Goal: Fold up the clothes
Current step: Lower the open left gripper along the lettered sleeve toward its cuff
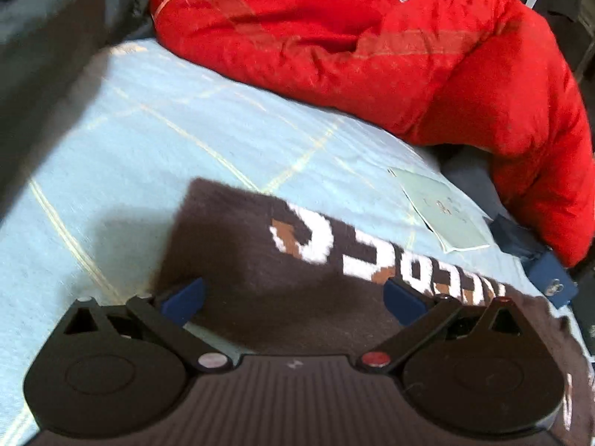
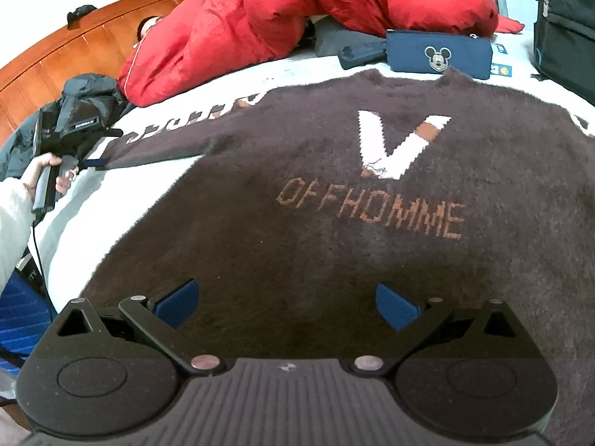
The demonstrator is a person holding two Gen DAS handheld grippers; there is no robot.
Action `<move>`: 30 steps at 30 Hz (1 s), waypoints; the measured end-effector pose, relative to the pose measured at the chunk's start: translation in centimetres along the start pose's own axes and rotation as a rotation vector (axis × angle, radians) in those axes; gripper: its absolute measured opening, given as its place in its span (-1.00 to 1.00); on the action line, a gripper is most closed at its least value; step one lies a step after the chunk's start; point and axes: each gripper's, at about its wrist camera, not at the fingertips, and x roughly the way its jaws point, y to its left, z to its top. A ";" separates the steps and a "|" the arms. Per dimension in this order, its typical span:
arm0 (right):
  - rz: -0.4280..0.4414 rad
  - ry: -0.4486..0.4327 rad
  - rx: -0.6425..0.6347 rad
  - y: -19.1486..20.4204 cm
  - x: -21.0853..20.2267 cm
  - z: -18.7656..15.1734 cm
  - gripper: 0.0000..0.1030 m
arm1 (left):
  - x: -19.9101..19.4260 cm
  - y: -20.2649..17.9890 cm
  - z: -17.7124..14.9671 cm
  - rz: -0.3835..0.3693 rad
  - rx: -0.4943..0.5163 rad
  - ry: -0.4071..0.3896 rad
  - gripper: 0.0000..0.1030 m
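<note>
A dark brown fuzzy sweater (image 2: 334, 223) lies flat on the bed, with a white V and "OFFHOMME" on its chest. Its left sleeve (image 1: 282, 260), with white and tan letters, stretches out to the side. My left gripper (image 1: 293, 303) is open just above the end of that sleeve, its blue pads wide apart. It also shows in the right wrist view (image 2: 95, 163), held in a hand at the sleeve's cuff. My right gripper (image 2: 284, 304) is open above the sweater's lower hem, holding nothing.
A red puffy jacket (image 1: 409, 55) lies heaped at the far side of the light blue checked bed sheet (image 1: 148, 141). A navy Mickey Mouse pouch (image 2: 438, 54) sits by the collar. A paper card (image 1: 442, 208), a dark jacket (image 2: 89, 93) and a wooden headboard (image 2: 74, 44) are nearby.
</note>
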 end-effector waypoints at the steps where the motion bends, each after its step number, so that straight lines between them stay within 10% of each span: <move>1: 0.000 -0.001 -0.008 0.1 0.0 0.1 1.00 | -0.3 -0.7 0.1 -0.016 0.015 -0.006 0.97; 10: 0.029 -0.011 -0.051 1.6 0.3 0.9 1.00 | 3.7 -8.4 -1.8 -0.322 0.139 0.161 0.98; 24: 0.042 -0.006 -0.018 0.2 0.8 0.5 1.00 | 2.2 -2.0 -0.3 0.026 -0.037 0.011 0.97; 30: 0.047 -0.013 -0.020 0.1 0.7 0.3 1.00 | 2.7 -10.4 -1.2 -0.119 0.169 0.079 0.97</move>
